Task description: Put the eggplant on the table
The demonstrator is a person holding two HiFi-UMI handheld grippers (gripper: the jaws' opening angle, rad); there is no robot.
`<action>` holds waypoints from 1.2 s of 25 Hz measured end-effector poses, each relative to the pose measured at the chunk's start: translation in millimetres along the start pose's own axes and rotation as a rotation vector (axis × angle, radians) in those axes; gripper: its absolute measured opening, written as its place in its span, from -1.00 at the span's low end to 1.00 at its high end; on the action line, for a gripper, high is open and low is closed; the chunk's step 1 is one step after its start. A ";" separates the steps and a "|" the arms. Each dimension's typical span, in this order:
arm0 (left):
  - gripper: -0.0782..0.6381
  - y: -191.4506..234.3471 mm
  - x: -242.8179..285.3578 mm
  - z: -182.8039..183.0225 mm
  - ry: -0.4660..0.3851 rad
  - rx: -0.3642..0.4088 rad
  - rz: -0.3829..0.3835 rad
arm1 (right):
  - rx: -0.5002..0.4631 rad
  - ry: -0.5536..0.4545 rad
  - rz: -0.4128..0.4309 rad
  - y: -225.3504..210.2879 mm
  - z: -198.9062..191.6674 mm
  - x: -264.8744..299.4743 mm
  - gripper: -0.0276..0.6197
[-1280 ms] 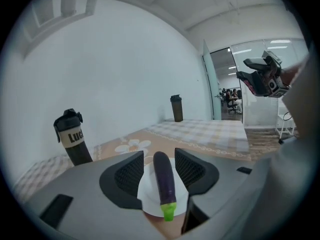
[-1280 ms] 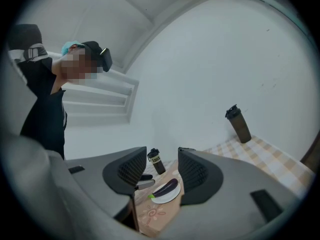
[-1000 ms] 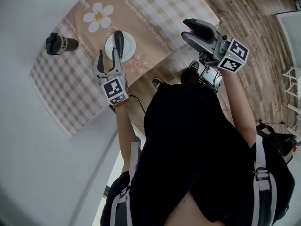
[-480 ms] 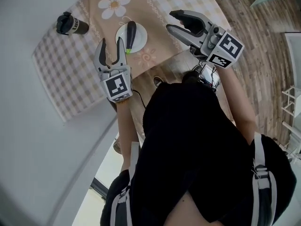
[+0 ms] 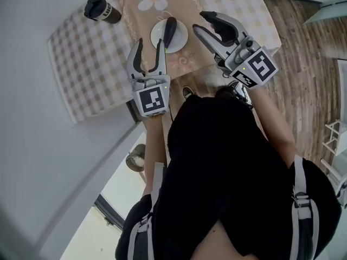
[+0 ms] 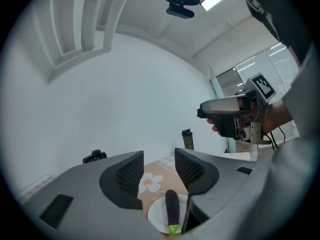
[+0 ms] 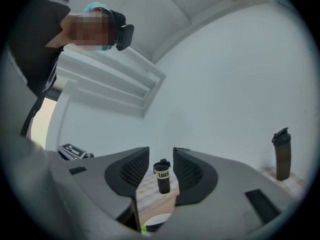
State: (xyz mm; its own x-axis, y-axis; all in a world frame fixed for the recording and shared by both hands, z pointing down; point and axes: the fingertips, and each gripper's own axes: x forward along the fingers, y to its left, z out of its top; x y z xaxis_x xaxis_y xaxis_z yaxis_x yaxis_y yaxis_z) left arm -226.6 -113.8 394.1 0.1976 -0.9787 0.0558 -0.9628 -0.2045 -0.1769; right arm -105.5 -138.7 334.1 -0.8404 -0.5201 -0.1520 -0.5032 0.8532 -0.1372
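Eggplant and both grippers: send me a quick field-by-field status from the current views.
eggplant: lying on the white plate, green stem end toward the person, untouched
white plate: on the tablecloth
left gripper: open, empty, pointed at the eggplant
right gripper: jaws closing, nothing between them, right of the plate in the head view
tumbler: dark, upright on the checked part of the cloth, away from both grippers
task state: eggplant not yet picked up

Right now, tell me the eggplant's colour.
Dark purple eggplant with a bright green stem end, clearest in the left gripper view.
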 end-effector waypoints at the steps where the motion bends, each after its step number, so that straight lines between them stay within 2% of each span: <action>1: -0.20 -0.6 -3.0 1.3 -0.008 -0.005 0.003 | -0.004 -0.003 -0.012 2.2 -2.4 1.3 -0.45; 5: -0.29 -5.8 -26.9 19.3 -0.068 -0.068 0.025 | -0.034 0.020 -0.061 23.8 -1.0 -1.4 -0.45; 8: -0.29 -4.7 -45.9 16.4 -0.049 -0.103 0.037 | -0.060 0.052 -0.069 45.0 -6.4 2.2 -0.45; 12: -0.35 -15.7 -39.2 -10.7 -0.020 -0.083 0.037 | -0.040 0.086 -0.067 35.9 -45.0 -0.3 -0.48; 13: -0.44 -17.1 -40.3 -12.9 -0.021 -0.076 0.037 | -0.039 0.094 -0.070 35.9 -49.8 -2.2 -0.48; 14: -0.49 -18.1 -42.4 -14.4 -0.021 -0.069 0.037 | -0.039 0.101 -0.076 36.7 -52.7 -4.4 -0.52; 15: -0.49 -19.1 -44.4 -16.1 -0.018 -0.066 0.036 | -0.042 0.107 -0.083 37.9 -54.8 -6.6 -0.66; 20: -0.50 -20.8 -49.8 -20.8 -0.010 -0.065 0.033 | -0.040 0.129 -0.085 46.8 -64.1 -11.1 -0.66; 22: -0.67 -22.3 -52.2 -21.5 -0.015 -0.055 0.030 | -0.036 0.136 -0.084 50.8 -67.8 -12.5 -0.66; 24: -0.67 -24.4 -53.9 -22.9 -0.014 -0.050 0.022 | -0.033 0.140 -0.087 53.4 -70.9 -13.9 -0.66; 26: -0.68 -25.9 -54.8 -22.9 -0.016 -0.054 0.021 | -0.030 0.140 -0.093 54.1 -72.5 -15.7 -0.76; 27: -0.81 -26.5 -55.1 -22.6 -0.019 -0.055 0.020 | -0.030 0.139 -0.094 54.6 -73.0 -16.5 -0.76; 30: -0.81 -27.9 -55.6 -22.3 -0.028 -0.049 0.011 | -0.035 0.146 -0.091 57.8 -76.2 -17.4 -0.76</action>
State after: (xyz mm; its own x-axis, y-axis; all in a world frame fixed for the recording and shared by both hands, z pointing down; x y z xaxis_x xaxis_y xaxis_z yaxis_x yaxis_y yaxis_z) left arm -214.9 -53.2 417.8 0.1911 -0.9812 0.0262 -0.9727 -0.1929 -0.1291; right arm -135.3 -77.4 403.5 -0.8101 -0.5862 0.0040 -0.5831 0.8051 -0.1089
